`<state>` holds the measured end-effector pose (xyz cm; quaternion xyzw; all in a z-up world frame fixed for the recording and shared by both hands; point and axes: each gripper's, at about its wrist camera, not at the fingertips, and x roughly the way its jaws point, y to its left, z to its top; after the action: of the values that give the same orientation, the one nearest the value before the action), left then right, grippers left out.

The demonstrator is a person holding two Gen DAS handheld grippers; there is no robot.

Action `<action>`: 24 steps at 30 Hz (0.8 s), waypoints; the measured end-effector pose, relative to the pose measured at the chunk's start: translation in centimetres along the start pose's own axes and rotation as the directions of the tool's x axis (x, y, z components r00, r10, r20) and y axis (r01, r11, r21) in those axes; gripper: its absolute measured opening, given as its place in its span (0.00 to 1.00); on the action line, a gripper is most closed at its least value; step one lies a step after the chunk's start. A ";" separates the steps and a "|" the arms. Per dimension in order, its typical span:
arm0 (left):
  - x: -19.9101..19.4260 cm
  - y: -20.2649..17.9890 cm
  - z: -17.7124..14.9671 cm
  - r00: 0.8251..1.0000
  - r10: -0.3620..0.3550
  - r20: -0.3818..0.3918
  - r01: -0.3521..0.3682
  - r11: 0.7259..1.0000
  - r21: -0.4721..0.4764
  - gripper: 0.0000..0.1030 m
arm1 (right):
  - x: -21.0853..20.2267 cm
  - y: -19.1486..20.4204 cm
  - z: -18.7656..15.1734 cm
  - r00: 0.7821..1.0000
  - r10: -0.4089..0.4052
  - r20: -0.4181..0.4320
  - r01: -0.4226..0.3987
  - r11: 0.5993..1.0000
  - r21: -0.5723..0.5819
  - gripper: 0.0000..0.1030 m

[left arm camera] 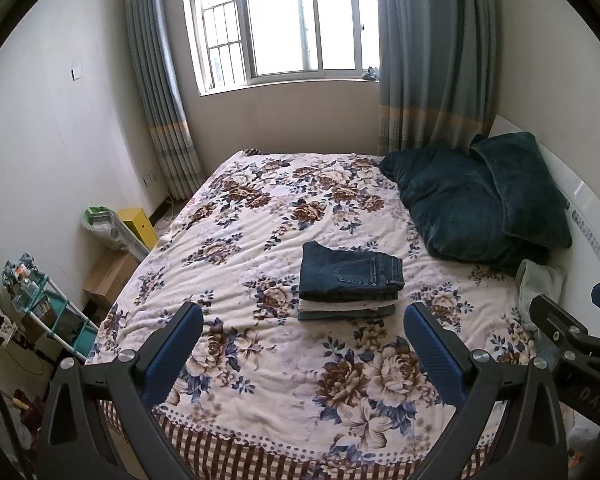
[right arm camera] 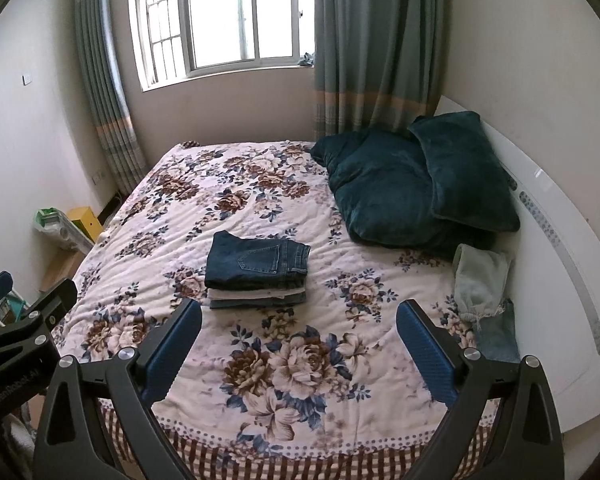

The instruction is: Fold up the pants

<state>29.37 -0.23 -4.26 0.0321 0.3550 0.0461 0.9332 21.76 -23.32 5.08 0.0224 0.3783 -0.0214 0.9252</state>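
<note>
A stack of folded pants lies on the middle of the floral bed cover (left arm camera: 260, 380). Dark blue jeans (left arm camera: 350, 270) are on top, with a light pair and a grey-blue pair under them; the stack also shows in the right wrist view (right arm camera: 256, 266). My left gripper (left arm camera: 304, 332) is open and empty, held above the near part of the bed, short of the stack. My right gripper (right arm camera: 298, 328) is open and empty too, beside the left one; its fingers (left arm camera: 556, 320) show at the right edge of the left wrist view.
Two dark teal pillows (right arm camera: 420, 184) lie at the head of the bed by a white headboard (right arm camera: 560, 216). A pale green garment (right arm camera: 480, 276) and a blue denim piece (right arm camera: 498, 332) lie beside the headboard. Boxes and a shelf rack (left arm camera: 52, 312) stand on the floor left.
</note>
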 end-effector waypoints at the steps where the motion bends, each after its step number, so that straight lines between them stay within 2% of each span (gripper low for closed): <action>1: 0.0 0.0 0.0 1.000 -0.001 0.000 0.001 1.000 -0.001 1.00 | 0.1 0.0 0.0 1.000 0.003 -0.001 -0.003 1.000 -0.001 0.97; 24: -0.8 0.3 0.0 1.000 -0.008 0.006 0.008 1.000 0.002 1.00 | -0.4 -0.3 -0.1 1.000 0.004 -0.004 -0.004 1.000 0.003 0.97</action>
<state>28.77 -0.06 -3.66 0.0316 0.3524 0.0418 0.9344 21.38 -23.59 5.28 0.0246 0.3802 -0.0203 0.9243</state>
